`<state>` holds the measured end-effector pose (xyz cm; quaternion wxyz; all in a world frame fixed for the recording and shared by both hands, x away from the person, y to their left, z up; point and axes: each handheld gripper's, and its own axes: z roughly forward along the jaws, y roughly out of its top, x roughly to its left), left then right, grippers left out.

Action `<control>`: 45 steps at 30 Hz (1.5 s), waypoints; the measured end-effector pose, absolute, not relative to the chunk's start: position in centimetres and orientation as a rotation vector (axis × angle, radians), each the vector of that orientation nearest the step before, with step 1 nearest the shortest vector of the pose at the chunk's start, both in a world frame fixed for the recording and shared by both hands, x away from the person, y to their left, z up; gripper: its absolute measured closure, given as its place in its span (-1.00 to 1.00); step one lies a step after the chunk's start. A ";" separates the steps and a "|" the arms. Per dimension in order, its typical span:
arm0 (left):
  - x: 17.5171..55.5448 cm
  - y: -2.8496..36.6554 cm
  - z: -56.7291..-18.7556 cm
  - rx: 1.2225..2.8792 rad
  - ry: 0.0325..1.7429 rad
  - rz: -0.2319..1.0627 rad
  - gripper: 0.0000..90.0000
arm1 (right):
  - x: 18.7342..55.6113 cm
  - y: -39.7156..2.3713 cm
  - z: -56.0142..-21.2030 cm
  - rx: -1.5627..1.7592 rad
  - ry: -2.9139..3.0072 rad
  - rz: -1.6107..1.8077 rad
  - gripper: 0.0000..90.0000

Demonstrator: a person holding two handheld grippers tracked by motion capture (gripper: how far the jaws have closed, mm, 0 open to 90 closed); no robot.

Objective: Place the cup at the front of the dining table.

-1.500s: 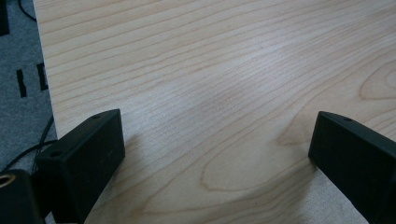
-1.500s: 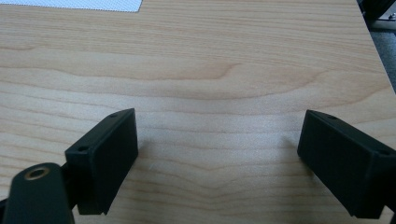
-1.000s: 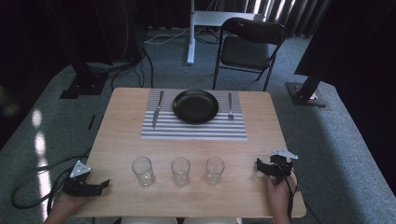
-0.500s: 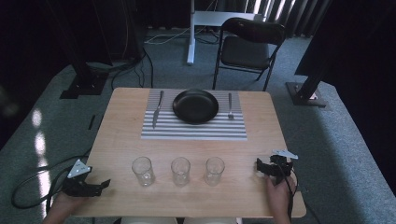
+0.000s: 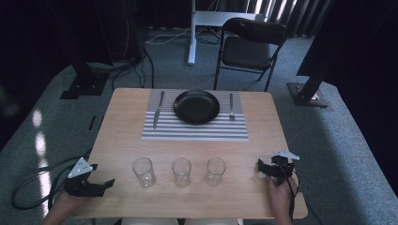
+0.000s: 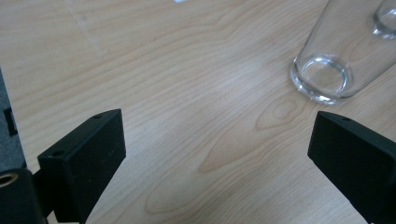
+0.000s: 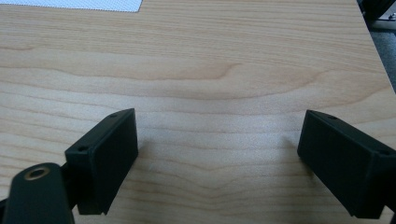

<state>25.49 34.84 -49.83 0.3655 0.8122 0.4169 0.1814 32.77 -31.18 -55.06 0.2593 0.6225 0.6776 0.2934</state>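
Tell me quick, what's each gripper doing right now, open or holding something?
Left gripper: open, holding nothing, nearest glass just ahead.
Right gripper: open, holding nothing, over bare table.

Black plate (image 5: 196, 106) on grey-and-white striped placemat (image 5: 195, 127), pale wood-grain table (image 5: 122, 122), clear glasses (image 5: 181, 171)

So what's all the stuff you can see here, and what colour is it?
Glasses: three, clear, a row along the near side of the table.
Plate: one, black, on the placemat.
Knife: one, silver, left of the plate.
Fork: one, silver, right of the plate.
Placemat: one, grey-and-white striped, far side of the table.
Table: one, light wood.
Chair: one, black, behind the table.
Left gripper: black, near left corner, fingers open.
Right gripper: black, near right, fingers open.
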 end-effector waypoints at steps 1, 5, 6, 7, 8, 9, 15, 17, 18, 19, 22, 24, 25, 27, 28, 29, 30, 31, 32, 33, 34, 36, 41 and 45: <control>25.5 34.7 -49.6 2.085 1.065 0.471 -0.90 | 32.8 -31.2 -55.1 1.687 1.836 0.795 -0.74; 25.4 34.2 -48.6 2.079 1.026 0.472 -0.90 | 32.8 -31.2 -55.1 1.686 1.835 0.796 -0.74; 25.3 34.0 -48.4 2.076 1.021 0.481 -0.90 | 32.8 -31.2 -55.1 1.686 1.835 0.796 -0.74; 25.3 33.9 -48.1 2.076 1.009 0.482 -0.90 | 32.8 -31.2 -55.1 1.687 1.835 0.796 -0.74; 25.3 33.7 -47.8 2.072 0.999 0.478 -0.90 | 32.8 -31.2 -55.1 1.686 1.835 0.796 -0.74; 25.3 33.6 -47.5 2.069 0.993 0.480 -0.90 | 32.8 -31.2 -55.1 1.687 1.835 0.796 -0.74; 25.2 32.8 -46.1 2.052 0.932 0.467 -0.90 | 32.8 -31.2 -55.1 1.686 1.835 0.797 -0.74; 25.1 32.6 -45.7 2.051 0.912 0.469 -0.90 | 32.8 -31.2 -55.1 1.685 1.835 0.796 -0.74; 25.1 32.4 -45.5 2.054 0.904 0.467 -0.90 | 32.8 -31.2 -55.1 1.685 1.836 0.796 -0.74; 25.1 32.4 -45.5 2.054 0.904 0.467 -0.90 | 32.8 -31.2 -55.1 1.685 1.836 0.796 -0.74; 25.2 32.1 -45.0 2.052 0.884 0.469 -0.90 | 32.8 -31.2 -55.1 1.685 1.836 0.796 -0.74; 25.2 31.8 -44.6 2.031 0.873 0.449 -0.90 | 32.8 -31.2 -55.1 1.685 1.836 0.796 -0.74; 25.2 31.7 -44.4 2.034 0.864 0.451 -0.90 | 32.8 -31.2 -55.1 1.686 1.835 0.796 -0.74; 25.1 31.3 -44.2 2.041 0.849 0.455 -0.90 | 32.8 -31.2 -55.1 1.685 1.836 0.796 -0.74; 25.1 31.3 -44.2 2.041 0.849 0.455 -0.90 | 32.8 -31.2 -55.1 1.685 1.835 0.796 -0.74; 25.1 31.1 -44.1 2.051 0.839 0.450 -0.90 | 32.8 -31.2 -55.1 1.685 1.835 0.796 -0.74; 25.1 30.8 -44.0 2.053 0.831 0.451 -0.90 | 32.8 -31.2 -55.1 1.685 1.836 0.796 -0.74; 25.1 30.7 -44.0 2.056 0.823 0.444 -0.90 | 32.8 -31.2 -55.1 1.685 1.836 0.796 -0.74; 25.1 30.6 -43.9 2.057 0.818 0.441 -0.90 | 32.8 -31.2 -55.1 1.685 1.836 0.796 -0.74; 25.1 30.4 -43.8 2.057 0.813 0.446 -0.90 | 32.8 -31.2 -55.1 1.686 1.836 0.796 -0.74; 25.2 30.3 -43.7 2.052 0.808 0.434 -0.90 | 32.8 -31.2 -55.1 1.686 1.835 0.796 -0.74; 25.2 30.0 -43.6 2.048 0.804 0.428 -0.90 | 32.8 -31.2 -55.1 1.685 1.836 0.796 -0.74; 25.2 29.2 -43.2 2.052 0.778 0.425 -0.90 | 32.8 -31.2 -55.1 1.685 1.836 0.796 -0.74; 25.4 28.4 -42.8 2.068 0.751 0.418 -0.90 | 32.8 -31.2 -55.1 1.686 1.836 0.796 -0.74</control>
